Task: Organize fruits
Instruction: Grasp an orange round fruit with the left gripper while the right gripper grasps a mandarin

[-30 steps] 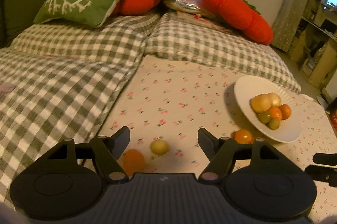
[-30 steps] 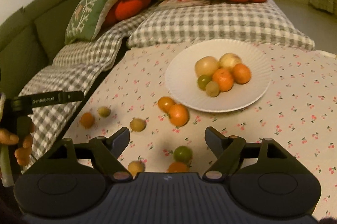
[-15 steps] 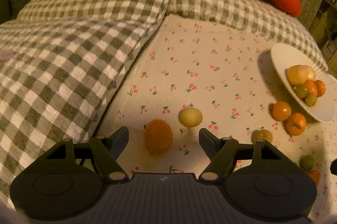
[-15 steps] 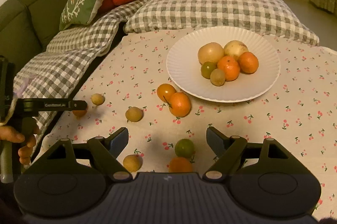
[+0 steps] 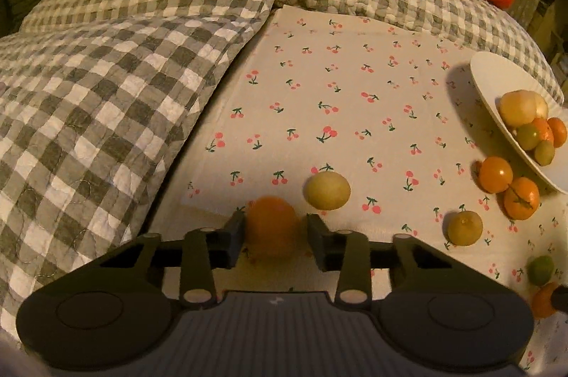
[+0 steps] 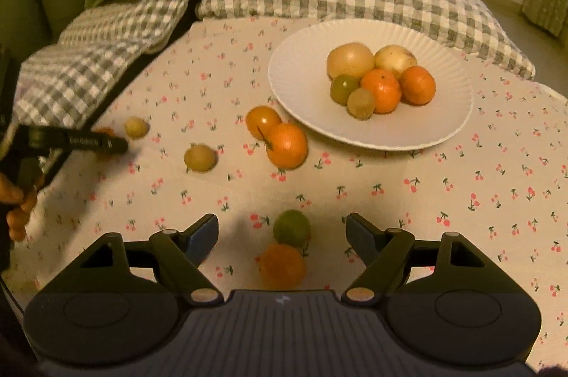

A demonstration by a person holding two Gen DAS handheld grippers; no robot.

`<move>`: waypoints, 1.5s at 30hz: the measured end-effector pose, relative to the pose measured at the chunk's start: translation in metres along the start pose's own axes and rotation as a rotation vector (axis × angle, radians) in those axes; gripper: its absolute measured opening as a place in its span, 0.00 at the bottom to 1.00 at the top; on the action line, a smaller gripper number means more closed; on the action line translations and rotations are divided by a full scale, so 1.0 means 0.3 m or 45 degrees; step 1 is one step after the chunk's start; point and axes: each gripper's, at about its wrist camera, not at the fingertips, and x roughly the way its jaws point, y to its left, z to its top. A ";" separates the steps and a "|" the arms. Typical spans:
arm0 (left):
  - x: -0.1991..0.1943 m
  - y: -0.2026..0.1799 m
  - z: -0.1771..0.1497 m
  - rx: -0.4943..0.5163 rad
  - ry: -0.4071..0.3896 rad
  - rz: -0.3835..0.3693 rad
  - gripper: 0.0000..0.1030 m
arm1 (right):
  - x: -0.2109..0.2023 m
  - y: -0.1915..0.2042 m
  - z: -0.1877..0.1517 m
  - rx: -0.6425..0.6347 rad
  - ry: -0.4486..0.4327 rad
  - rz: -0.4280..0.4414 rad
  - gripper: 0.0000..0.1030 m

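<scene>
Fruit lies scattered on a cherry-print cloth (image 6: 408,185) spread over a bed, and more is piled on a white plate (image 6: 305,86) at the far right of the cloth.

Left tool (image 5: 274,236) has just been closing, and its jaws now sit against both sides of an orange fruit (image 5: 271,224) at the cloth's left edge, beside the checked quilt (image 5: 106,100). The fruit is round, so it has no long axis to line up with; the pads meet it across its middle, and the grip looks square. From there the plate lies well to the right, with a pale yellow fruit (image 5: 328,190) just beyond the held one.

Right tool (image 6: 282,235) is open, its jaws having narrowed a little. A green fruit (image 6: 291,228) sits between the fingertips, untouched, and an orange one (image 6: 282,265) rests nearer the tool's body, touching the green one. The plate lies straight ahead of this tool, so the right hand is nearer to it.

Only the right view shows the whole plate, its six fruits and the left tool from the side, held by a hand (image 6: 16,199). Only the left view shows pad contact on the gripped fruit.
</scene>
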 end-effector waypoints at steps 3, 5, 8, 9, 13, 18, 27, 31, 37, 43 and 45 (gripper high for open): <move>-0.003 0.003 0.001 -0.009 0.001 -0.007 0.17 | 0.017 -0.003 -0.011 -0.007 0.046 -0.001 0.64; -0.001 0.005 0.003 -0.012 0.001 -0.011 0.17 | 0.027 -0.002 -0.020 -0.017 0.074 -0.003 0.59; -0.004 0.007 0.001 -0.019 -0.001 -0.019 0.17 | 0.042 -0.002 -0.033 -0.027 0.108 -0.013 0.52; -0.004 0.006 0.002 -0.020 -0.001 -0.022 0.17 | 0.048 0.001 -0.034 -0.034 0.116 -0.015 0.51; -0.018 -0.005 -0.001 -0.015 -0.013 -0.024 0.17 | 0.070 0.015 -0.046 -0.078 0.147 -0.030 0.42; -0.021 -0.012 0.004 -0.018 -0.021 -0.043 0.17 | 0.065 0.019 -0.043 -0.101 0.139 -0.037 0.26; -0.042 -0.018 0.004 -0.020 -0.048 -0.085 0.17 | 0.056 0.020 -0.038 -0.105 0.118 -0.038 0.25; -0.062 -0.031 0.003 -0.006 -0.070 -0.103 0.17 | 0.032 0.006 -0.034 -0.099 0.089 -0.037 0.25; -0.078 -0.034 0.009 -0.002 -0.091 -0.123 0.17 | 0.013 -0.014 -0.025 -0.076 0.058 -0.044 0.25; -0.095 -0.042 0.013 0.000 -0.111 -0.153 0.17 | 0.002 -0.013 -0.016 -0.074 0.026 -0.026 0.25; -0.103 -0.045 0.014 0.000 -0.119 -0.157 0.17 | -0.004 -0.016 -0.014 -0.076 0.016 -0.020 0.25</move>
